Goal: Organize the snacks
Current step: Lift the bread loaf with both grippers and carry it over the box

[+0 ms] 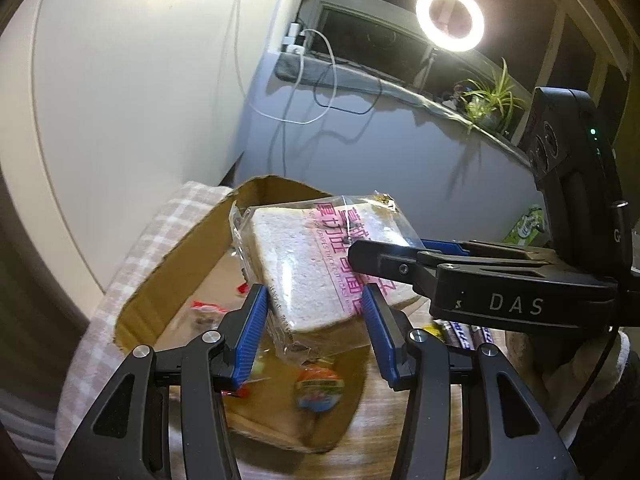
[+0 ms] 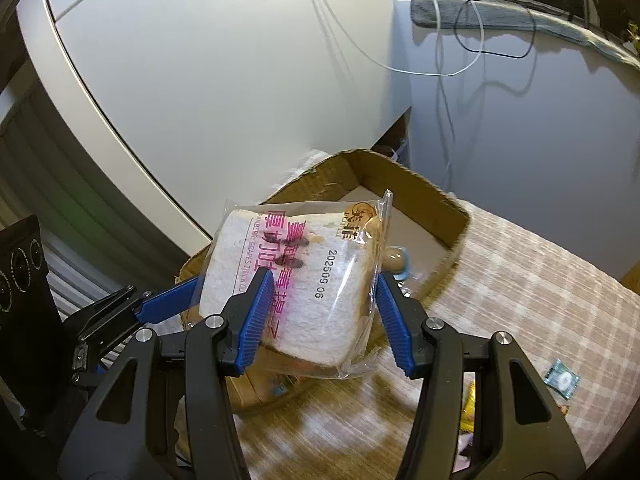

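Observation:
A clear-wrapped slice of thick toast with pink print (image 1: 316,268) (image 2: 296,288) hangs above an open cardboard box (image 1: 176,256) (image 2: 404,184). My left gripper (image 1: 316,320) and my right gripper (image 2: 324,312) both close on the bread pack from opposite sides; each one's blue pads (image 1: 252,332) (image 2: 256,316) press on it. The right gripper also shows in the left wrist view (image 1: 384,260), and the left gripper's fingertip shows in the right wrist view (image 2: 168,304). Small wrapped snacks lie in the box, among them a round orange-lidded cup (image 1: 318,390).
The box stands on a checked tablecloth (image 2: 520,300) (image 1: 120,280). Loose snack packets lie on the cloth at the right (image 2: 562,380) (image 1: 524,228). A white cabinet (image 2: 200,80), hanging cables, a ring light (image 1: 450,18) and a potted plant (image 1: 490,100) stand behind.

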`<state>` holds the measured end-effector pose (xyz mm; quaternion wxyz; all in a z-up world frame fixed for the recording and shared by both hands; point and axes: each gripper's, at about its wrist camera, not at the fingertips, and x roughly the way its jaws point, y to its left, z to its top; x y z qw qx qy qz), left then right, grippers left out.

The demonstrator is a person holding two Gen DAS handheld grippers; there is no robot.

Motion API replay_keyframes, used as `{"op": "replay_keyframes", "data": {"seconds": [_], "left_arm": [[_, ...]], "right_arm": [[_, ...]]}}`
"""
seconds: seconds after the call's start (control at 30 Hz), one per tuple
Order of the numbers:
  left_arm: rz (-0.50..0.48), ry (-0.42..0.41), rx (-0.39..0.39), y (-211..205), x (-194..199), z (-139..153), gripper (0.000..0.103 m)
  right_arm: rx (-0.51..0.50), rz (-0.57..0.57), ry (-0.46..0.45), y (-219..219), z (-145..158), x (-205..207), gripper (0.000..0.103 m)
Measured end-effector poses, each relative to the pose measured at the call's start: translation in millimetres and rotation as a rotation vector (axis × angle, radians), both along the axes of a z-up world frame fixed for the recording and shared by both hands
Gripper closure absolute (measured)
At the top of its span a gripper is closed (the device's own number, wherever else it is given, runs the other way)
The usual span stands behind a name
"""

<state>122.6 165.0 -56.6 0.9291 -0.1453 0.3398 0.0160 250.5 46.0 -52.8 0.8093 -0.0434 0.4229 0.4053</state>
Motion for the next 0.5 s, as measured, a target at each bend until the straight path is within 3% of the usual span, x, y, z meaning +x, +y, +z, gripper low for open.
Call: {"op": "replay_keyframes", "data": {"seconds": [0.5], "left_arm": [[0.044,-0.001,-0.008,24,7,-5,0.055]], "right_arm": [[-0.045,0.024,-0.028,35,-8,3,0.046]]}}
